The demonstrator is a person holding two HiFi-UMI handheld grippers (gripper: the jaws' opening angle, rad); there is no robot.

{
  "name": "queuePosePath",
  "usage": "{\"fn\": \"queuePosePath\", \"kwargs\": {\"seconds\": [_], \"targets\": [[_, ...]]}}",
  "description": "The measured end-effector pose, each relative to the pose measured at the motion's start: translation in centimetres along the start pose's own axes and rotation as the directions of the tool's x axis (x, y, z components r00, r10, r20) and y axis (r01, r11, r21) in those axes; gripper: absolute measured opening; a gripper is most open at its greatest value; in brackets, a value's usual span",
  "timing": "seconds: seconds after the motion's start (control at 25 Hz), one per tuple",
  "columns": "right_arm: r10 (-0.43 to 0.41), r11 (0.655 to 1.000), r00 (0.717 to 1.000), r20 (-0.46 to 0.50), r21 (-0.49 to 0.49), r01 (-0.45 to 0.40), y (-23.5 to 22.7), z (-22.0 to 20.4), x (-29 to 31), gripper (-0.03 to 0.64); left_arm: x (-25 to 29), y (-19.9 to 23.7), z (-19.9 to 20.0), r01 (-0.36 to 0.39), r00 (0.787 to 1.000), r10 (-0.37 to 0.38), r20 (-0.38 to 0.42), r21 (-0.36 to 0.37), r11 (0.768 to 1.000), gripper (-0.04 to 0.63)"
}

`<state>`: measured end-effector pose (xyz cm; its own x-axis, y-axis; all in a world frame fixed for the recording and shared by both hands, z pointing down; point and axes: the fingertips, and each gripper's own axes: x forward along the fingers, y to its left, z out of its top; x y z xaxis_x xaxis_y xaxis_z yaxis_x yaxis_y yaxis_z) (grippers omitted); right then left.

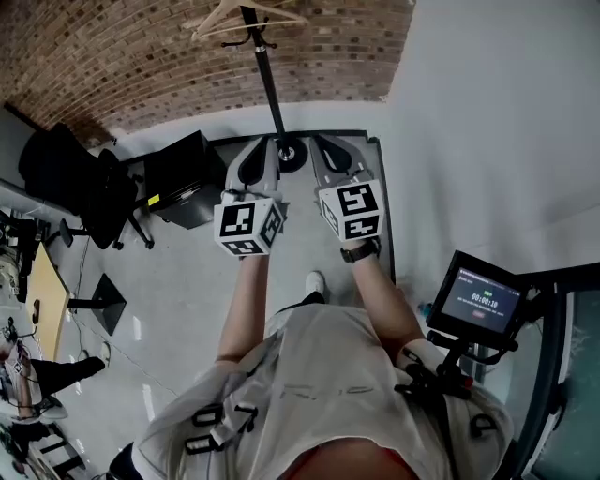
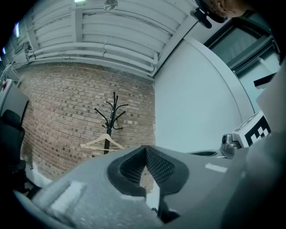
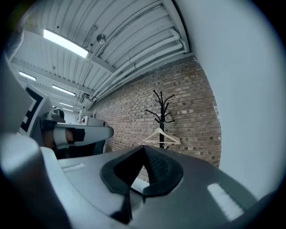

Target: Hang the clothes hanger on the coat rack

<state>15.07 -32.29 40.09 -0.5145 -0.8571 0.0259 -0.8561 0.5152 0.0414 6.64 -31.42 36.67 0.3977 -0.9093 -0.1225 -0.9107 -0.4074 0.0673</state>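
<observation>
Clothes hanger [image 1: 246,17], a pale wooden one, hangs on the black coat rack [image 1: 272,89] that stands before the brick wall [image 1: 141,56], close to the corner where the brick meets a plain white wall [image 1: 487,122]. Seen from the left gripper view, the clothes hanger [image 2: 102,142] sits below the rack's upper cluster of curved hooks, with its bar roughly level across the pole of the coat rack [image 2: 114,112]; the exact peg that carries it is too small to make out. The right gripper view shows the same clothes hanger [image 3: 161,136] on the coat rack [image 3: 161,109] from the other side. Both tools are held out side by side, well apart from the rack and pointing roughly level toward it. The left gripper [image 1: 258,150] has its jaws pressed together at the tips with nothing between them, as its own view of the left gripper [image 2: 146,150] shows. The right gripper [image 1: 330,150] is likewise closed and empty, the ribbed pads of the right gripper [image 3: 144,152] meeting at the tip. In the head view the rack's round base lies on the floor between the two tool tips. A black office chair [image 1: 66,178] and a black box [image 1: 183,178] stand to the left, and a small lit screen [image 1: 478,300] is mounted at the person's right.
</observation>
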Motion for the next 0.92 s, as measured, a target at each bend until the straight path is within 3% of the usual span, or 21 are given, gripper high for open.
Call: {"fn": "queuePosePath", "kwargs": {"seconds": [0.2,0.44,0.64,0.92], "targets": [[-0.01,0.999,0.999,0.032,-0.032,0.011,-2.5,2.5,2.5,0.005,3.3,0.2,1.1,0.02,0.999,-0.02,0.039,-0.008,1.0,0.002],[-0.049,0.998,0.998,0.029,-0.023,0.05,-5.4,0.8,5.7,0.005,6.8,1.5,0.0,0.038,0.997,-0.037,0.063,-0.014,0.999,0.002],[-0.046,0.998,0.999,-0.007,-0.03,0.046,-7.6,-1.0,9.5,0.005,12.1,3.7,-2.2,0.039,0.998,-0.036,0.042,-0.066,0.997,0.002],[-0.108,0.994,0.994,-0.011,-0.031,0.108,-13.8,0.4,10.6,0.005,17.4,1.8,-2.6,0.085,0.996,-0.084,0.02,-0.082,0.993,0.002]]}}
